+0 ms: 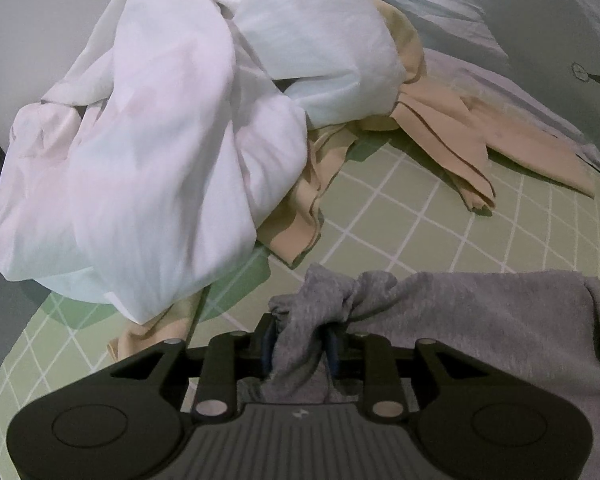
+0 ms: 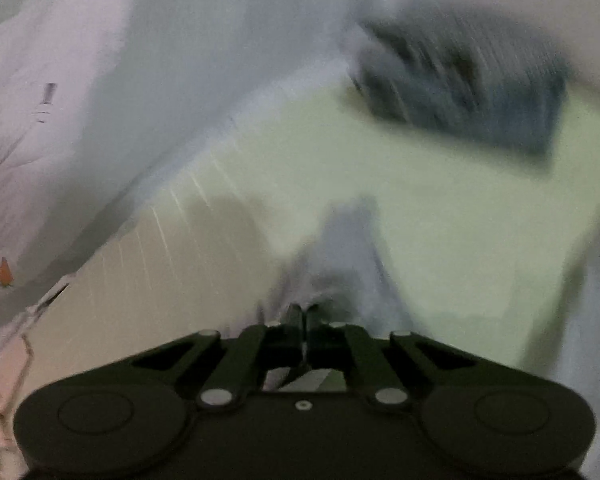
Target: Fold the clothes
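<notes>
Judging from both views, folding had barely been started. A bunched wad of the grey garment (image 1: 440,320) was clamped between the pads of the left gripper (image 1: 302,344), with the rest of it spread to the right over the green checked sheet (image 1: 400,216), close to the camera. No tidy fold or squared edge could be made out on it, so it was probably only being picked up or straightened.

Well apart from it, further back, a big crumpled white garment (image 1: 148,152) was heaped on top of a beige garment (image 1: 444,136), whose ends were left sticking out underneath. Neither had been touched by a claw, and both looked unfolded. So pretty much everything was left to do, by the look of it.

The right gripper (image 2: 303,314) was clenched tight, jaws pressed together. A pale, greyish peak of cloth (image 2: 340,248) rose right at its tips, so an edge may have been pinched, but that view was smeared by motion blur and it can't be said for sure.

A dark blurred block (image 2: 460,80) sat further back on the sheet; whether it was a folded stack couldn't be told. The grey garment's right side was cut off by the frame, and its lower part was hidden behind the gripper body.
</notes>
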Demonstrator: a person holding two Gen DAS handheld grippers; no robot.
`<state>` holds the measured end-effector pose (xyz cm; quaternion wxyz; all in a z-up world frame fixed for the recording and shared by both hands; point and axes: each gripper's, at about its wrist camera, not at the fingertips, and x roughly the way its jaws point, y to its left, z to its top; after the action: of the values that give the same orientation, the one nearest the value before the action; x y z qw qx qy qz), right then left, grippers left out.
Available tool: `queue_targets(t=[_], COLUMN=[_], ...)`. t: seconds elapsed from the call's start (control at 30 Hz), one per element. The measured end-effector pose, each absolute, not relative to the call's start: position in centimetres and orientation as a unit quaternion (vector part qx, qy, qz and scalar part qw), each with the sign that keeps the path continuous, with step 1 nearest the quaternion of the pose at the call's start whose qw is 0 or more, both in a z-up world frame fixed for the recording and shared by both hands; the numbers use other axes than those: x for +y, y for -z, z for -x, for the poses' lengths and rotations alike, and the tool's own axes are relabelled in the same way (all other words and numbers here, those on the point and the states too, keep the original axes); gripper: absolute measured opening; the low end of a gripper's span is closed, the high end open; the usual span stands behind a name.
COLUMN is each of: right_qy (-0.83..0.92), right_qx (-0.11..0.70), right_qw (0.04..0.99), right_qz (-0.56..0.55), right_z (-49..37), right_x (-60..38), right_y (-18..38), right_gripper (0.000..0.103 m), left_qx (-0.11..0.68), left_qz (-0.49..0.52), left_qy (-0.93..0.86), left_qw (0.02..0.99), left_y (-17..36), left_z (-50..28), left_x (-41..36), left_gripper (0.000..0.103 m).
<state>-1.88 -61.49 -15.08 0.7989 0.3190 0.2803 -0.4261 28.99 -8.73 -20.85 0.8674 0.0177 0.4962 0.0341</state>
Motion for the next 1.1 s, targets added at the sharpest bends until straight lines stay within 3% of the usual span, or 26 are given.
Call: queue_targets(t=[0.17, 0.2, 0.23, 0.27, 0.4, 0.57, 0.67, 0.7, 0.77, 0.83, 0.87, 0.9, 1.1], right_qy=[0.38, 0.359, 0.346, 0.347, 0.351, 0.36, 0.37, 0.373, 0.376, 0.377, 0.379, 0.372, 0.394], right_qx=[0.207, 0.198, 0.201, 0.208, 0.264, 0.342, 0.354, 0.354, 0.361, 0.369, 0.371, 0.373, 0.389], right_qw=[0.884, 0.898, 0.905, 0.906, 0.892, 0.846, 0.826, 0.821, 0.81, 0.805, 0.805, 0.81, 0.806], right_qz=[-0.178, -0.159, -0.143, -0.127, -0.109, -0.193, -0.236, -0.248, -0.269, -0.27, -0.266, -0.258, -0.207], right_z=[-6.1, -7.4, -8.4, -9.1, -8.2, -7.3, -8.0, -7.8, -8.6, -8.7, -8.9, -9.0, -6.6], right_x=[-64.5, -64.5, -64.4, -64.0, -62.3, -62.7, -63.7, -63.9, -64.4, -64.5, -64.4, -64.2, -63.9], right_y=[8.3, 7.5, 7.0, 6.9, 10.4, 17.1, 19.5, 20.1, 21.1, 21.7, 21.9, 22.0, 21.9], right_gripper=[0.005, 0.031, 0.071, 0.083, 0.088, 0.088, 0.08, 0.072, 0.052, 0.022, 0.016, 0.004, 0.001], left_qx=[0.496, 0.495, 0.495, 0.495, 0.491, 0.488, 0.488, 0.489, 0.49, 0.491, 0.491, 0.492, 0.493], left_qz=[-0.023, -0.022, -0.02, -0.018, -0.017, -0.027, -0.025, -0.025, -0.025, -0.026, -0.028, -0.036, -0.074], left_qy=[-0.035, -0.036, -0.037, -0.039, -0.046, -0.046, -0.047, -0.047, -0.049, -0.052, -0.052, -0.049, -0.047], left_qw=[0.868, 0.868, 0.868, 0.868, 0.87, 0.871, 0.871, 0.871, 0.87, 0.869, 0.869, 0.869, 0.866], left_y=[20.9, 20.9, 20.9, 20.9, 21.0, 21.0, 21.0, 20.9, 20.9, 20.8, 20.8, 20.8, 20.5], left_z=[-29.0, -29.0, -29.0, -28.9, -28.8, -28.7, -28.7, -28.8, -28.8, -28.8, -28.8, -28.9, -28.8], left_x=[-8.9, -8.9, -8.9, -8.9, -9.1, -9.3, -9.2, -9.1, -9.2, -9.4, -9.4, -9.6, -9.9], left_gripper=[0.031, 0.031, 0.031, 0.031, 0.032, 0.034, 0.035, 0.036, 0.036, 0.036, 0.036, 0.034, 0.02])
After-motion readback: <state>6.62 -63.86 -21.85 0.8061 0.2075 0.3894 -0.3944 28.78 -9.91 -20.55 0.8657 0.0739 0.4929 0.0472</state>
